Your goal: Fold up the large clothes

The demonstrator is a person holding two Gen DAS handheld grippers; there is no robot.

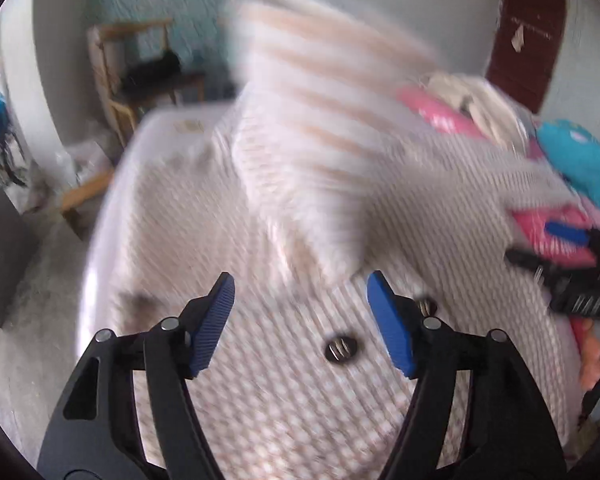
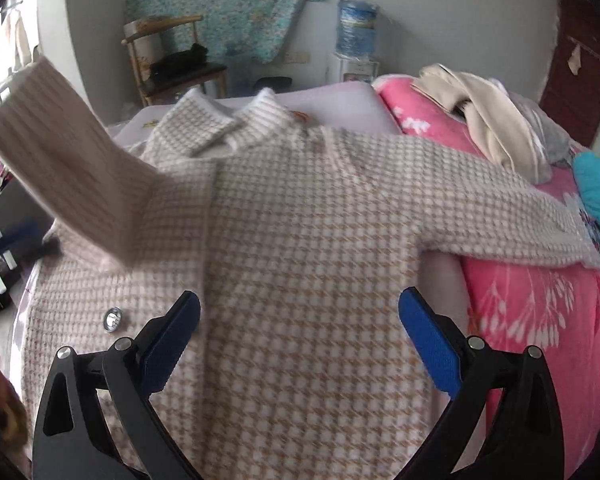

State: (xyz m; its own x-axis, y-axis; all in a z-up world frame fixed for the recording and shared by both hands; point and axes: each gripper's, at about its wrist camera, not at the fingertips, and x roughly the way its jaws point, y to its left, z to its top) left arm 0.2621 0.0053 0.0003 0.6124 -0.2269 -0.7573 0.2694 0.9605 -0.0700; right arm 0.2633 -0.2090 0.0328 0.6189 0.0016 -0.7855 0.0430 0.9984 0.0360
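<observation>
Cream-and-tan houndstooth knit covers most of both views: a large buttoned cardigan (image 2: 300,248) lies spread front-up on the bed (image 2: 340,96), collar toward the far edge. One ribbed-cuffed sleeve (image 2: 72,164) hangs in mid-air over the garment's chest, blurred in the left wrist view and free of both claws, so the step in hand looks like folding that sleeve inward across the body. The left claw (image 1: 300,322) stands wide with nothing between its pads, above the button placket near a dark button (image 1: 341,349). The right claw (image 2: 300,344) is likewise spread wide and empty, over the lower body panel. The other sleeve (image 2: 500,216) stretches out onto a pink floral blanket (image 2: 540,312); the next move probably calls for gripping its cuff and bringing it across.
</observation>
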